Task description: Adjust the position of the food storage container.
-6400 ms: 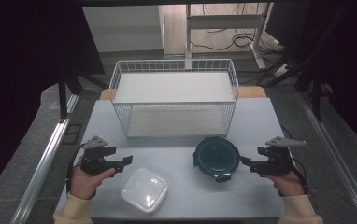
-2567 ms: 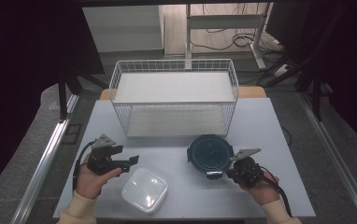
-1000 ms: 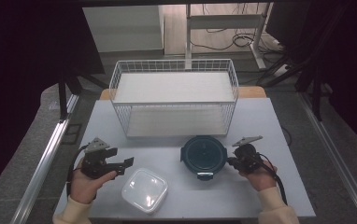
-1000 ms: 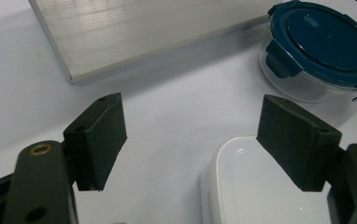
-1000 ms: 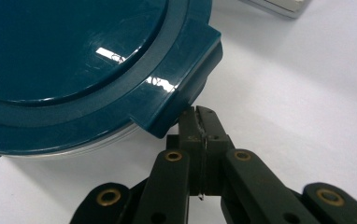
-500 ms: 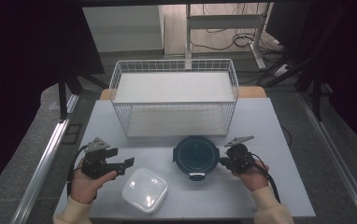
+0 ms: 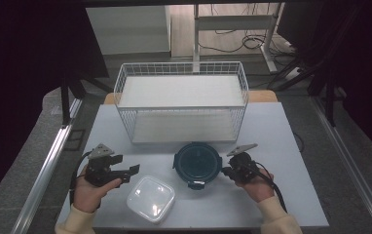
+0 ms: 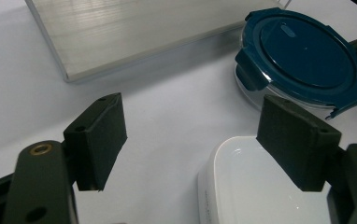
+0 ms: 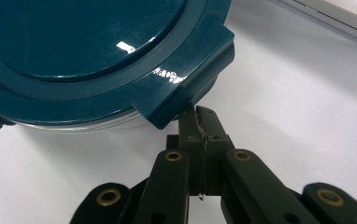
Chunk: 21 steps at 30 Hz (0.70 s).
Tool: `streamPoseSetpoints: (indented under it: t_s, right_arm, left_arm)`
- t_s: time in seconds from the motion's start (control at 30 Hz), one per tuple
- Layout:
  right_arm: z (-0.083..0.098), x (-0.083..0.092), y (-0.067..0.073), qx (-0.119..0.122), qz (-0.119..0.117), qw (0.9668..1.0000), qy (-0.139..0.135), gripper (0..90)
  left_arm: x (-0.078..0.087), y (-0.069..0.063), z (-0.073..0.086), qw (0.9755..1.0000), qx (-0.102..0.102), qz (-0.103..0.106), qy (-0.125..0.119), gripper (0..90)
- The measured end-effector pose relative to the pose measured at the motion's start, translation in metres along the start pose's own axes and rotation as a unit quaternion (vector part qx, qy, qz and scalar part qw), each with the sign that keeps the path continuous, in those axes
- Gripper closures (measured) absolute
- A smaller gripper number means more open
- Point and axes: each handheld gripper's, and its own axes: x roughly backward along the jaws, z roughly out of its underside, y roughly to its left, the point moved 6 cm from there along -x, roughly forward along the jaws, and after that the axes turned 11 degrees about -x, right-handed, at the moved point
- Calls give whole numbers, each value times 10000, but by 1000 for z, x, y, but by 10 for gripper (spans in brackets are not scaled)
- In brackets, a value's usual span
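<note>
My right claw [image 9: 199, 113], clenched with nothing between its jaws, presses a clip of the blue-lidded round container [image 7: 197, 164] mid-table [image 7: 291, 146]. I should push low and steadily. My left claw [image 8: 204, 140] waits released above the white container [image 7: 151, 199].

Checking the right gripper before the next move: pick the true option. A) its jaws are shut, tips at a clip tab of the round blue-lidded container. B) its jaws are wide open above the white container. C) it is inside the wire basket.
A: the right gripper has its jaws pressed together, tips against the clip tab of the blue-lidded container.
</note>
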Motion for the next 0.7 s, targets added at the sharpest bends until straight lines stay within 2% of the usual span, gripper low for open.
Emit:
streamPoseSetpoints:
  t_s: [0.27, 0.4, 0.47, 0.63, 0.7]
  right_arm:
    - [1, -1, 6, 83, -32, 10000, -9, 898]
    - [1, 0, 4, 61, -125, 9999, -44, 898]
    - [1, 3, 2, 44, -75, 9999, -105, 898]
    - [-4, 16, -8, -149, -69, 9993, -342, 897]
    - [-5, 19, -10, -242, -157, 9986, -444, 895]
  left_arm:
    - [-1, -2, 0, 10000, -25, 28, 10, 232]
    - [-1, -2, -1, 10000, -34, 49, 0, 231]
    - [-1, -2, -1, 10000, -27, 74, -18, 230]
    - [-2, 1, 1, 9999, 44, 146, -22, 229]
    - [-2, 1, 2, 9998, 82, 189, -24, 227]
